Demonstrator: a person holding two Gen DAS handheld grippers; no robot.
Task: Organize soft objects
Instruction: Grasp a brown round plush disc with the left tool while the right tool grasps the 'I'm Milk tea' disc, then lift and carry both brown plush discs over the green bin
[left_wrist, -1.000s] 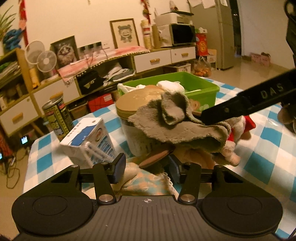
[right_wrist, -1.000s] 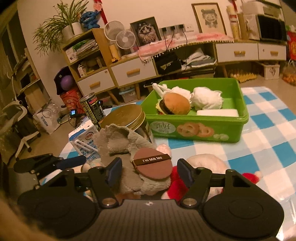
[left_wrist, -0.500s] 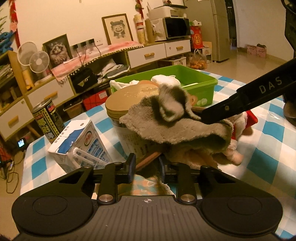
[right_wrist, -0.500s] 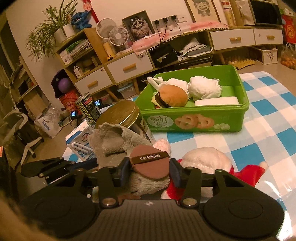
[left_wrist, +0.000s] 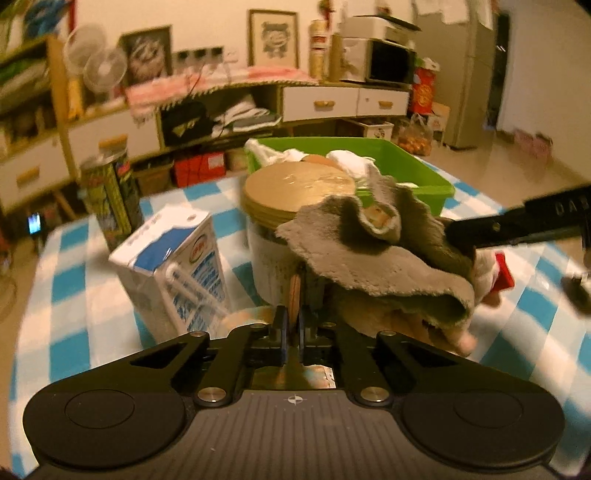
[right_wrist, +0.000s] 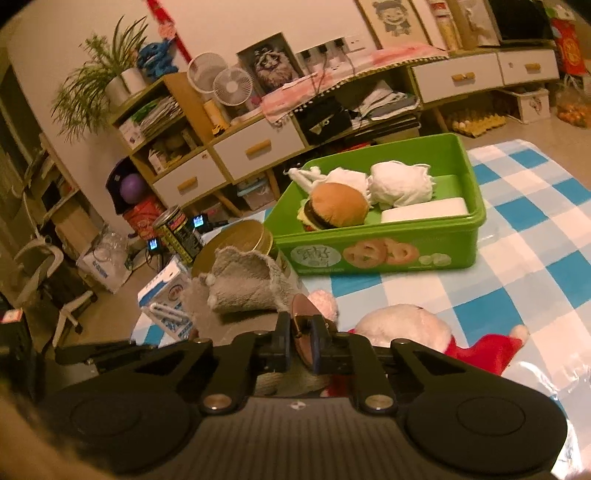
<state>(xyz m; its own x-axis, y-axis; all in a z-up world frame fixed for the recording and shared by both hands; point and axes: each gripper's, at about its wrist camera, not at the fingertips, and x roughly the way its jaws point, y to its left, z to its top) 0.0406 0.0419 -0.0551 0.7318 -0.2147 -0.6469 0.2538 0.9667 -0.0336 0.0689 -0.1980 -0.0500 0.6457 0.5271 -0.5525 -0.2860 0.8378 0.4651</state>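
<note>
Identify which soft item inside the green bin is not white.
The plush hamburger in the green bin: tan bun, dark patty; its neighbours there are white.

On the blue and white checked tablecloth (right_wrist: 517, 236) there is one green plastic bin (right_wrist: 388, 251), one jar with a round gold lid (left_wrist: 295, 184), one white and blue milk carton (left_wrist: 173, 258), one tall dark drink can (right_wrist: 177, 232), one grey fuzzy cloth (left_wrist: 373, 254) and one white stuffed toy with a red hat (right_wrist: 413, 325). Inside the bin there is one soft toy burger (right_wrist: 336, 210), two white soft bundles (right_wrist: 399, 184) and one flat white block (right_wrist: 424, 208). By the wall there are two small white fans (right_wrist: 232, 83), two framed pictures (right_wrist: 273, 66) and one green plant in a white pot (right_wrist: 110, 77).
</note>
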